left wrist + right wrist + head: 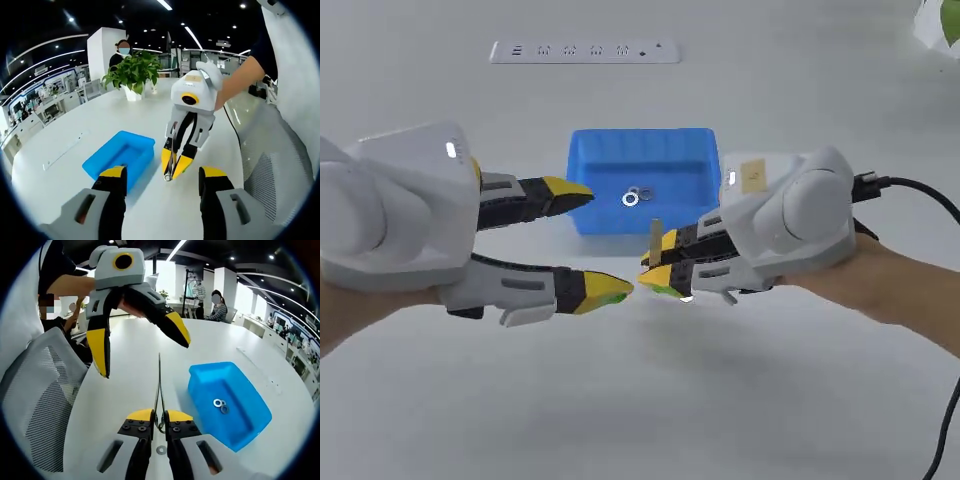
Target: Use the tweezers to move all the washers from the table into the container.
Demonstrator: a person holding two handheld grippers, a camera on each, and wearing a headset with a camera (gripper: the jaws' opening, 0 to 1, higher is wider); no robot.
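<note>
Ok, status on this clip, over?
Left claw open. Right claw shut on tweezers. Two washers in container, one washer on table under right claw. Nothing in the way.

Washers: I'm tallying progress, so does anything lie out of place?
One washer lies on the table by the right tool, outside the blue container, which holds two washers.

1. The left gripper's [163, 174] black, yellow-tipped jaws stand wide apart over the white table [100, 120].
2. Facing it, the white right gripper [175, 163] pinches thin metal tweezers [168, 172].
3. A blue rectangular plastic container [122, 152] sits nearby.
</note>
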